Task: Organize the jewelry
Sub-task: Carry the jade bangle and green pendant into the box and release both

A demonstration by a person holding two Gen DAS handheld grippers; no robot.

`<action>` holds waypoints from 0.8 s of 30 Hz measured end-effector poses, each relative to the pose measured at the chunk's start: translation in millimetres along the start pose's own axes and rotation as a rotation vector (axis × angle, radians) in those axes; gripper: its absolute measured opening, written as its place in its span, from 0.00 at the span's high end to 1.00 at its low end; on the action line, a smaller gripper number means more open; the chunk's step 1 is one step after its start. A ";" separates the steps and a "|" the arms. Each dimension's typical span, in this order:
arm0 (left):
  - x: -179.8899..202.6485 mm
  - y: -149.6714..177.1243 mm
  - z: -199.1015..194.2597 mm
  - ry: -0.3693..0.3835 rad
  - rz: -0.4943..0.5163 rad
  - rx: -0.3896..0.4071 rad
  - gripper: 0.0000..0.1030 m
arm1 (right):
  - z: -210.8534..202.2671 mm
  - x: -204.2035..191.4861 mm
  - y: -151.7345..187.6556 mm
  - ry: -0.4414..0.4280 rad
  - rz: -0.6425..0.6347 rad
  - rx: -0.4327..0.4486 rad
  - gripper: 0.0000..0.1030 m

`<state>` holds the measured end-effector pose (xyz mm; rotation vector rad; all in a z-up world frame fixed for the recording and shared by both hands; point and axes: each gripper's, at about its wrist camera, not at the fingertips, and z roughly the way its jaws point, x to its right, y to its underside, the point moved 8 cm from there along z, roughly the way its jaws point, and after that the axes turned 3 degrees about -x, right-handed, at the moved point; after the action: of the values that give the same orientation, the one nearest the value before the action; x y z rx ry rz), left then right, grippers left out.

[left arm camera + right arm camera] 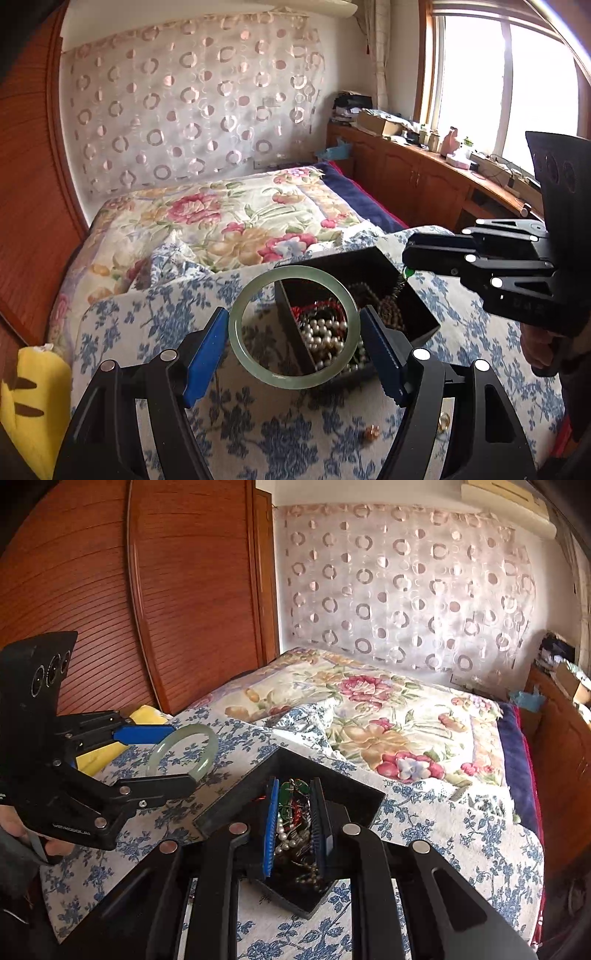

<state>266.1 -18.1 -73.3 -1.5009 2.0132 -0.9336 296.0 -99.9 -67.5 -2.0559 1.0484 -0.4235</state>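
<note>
The left hand-held gripper [295, 343] stands wide, its blue pads pressed against opposite sides of a pale green jade bangle [294, 326], which it holds in the air above the bed. The right wrist view shows the same bangle [184, 751] clamped between the two fingers, clear of the bedding.

The right hand-held gripper [293, 823] is nearly closed, with only a narrow gap between its blue pads. A tangle of jewelry [291, 812] with green pieces, red beads and small pearls shows in that gap; whether the pads pinch it or it merely lies in the box behind them is hard to tell. From the left wrist view a small green piece [407, 272] hangs just below the right fingertips.

Under both grippers sits an open black jewelry box [424, 314], split by a divider, with pearls [325, 336] and dark and red bead strands heaped inside. It rests on a blue-flowered white cloth [258, 435] spread on the bed. A yellow cushion [33, 391] lies at the cloth's left edge, and a floral quilt [229, 218] is beyond.

Both grippers tilt downward toward the box, a hand [14, 827] gripping the left one's handle.
</note>
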 end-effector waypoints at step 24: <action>30.0 -21.7 63.3 0.056 0.055 -0.069 0.33 | -2.5 53.1 60.9 0.096 0.162 -0.044 0.75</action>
<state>315.7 -66.1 -98.2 -1.4631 2.1356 -0.9015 294.0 -165.2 -115.0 -1.9869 1.2827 -0.4226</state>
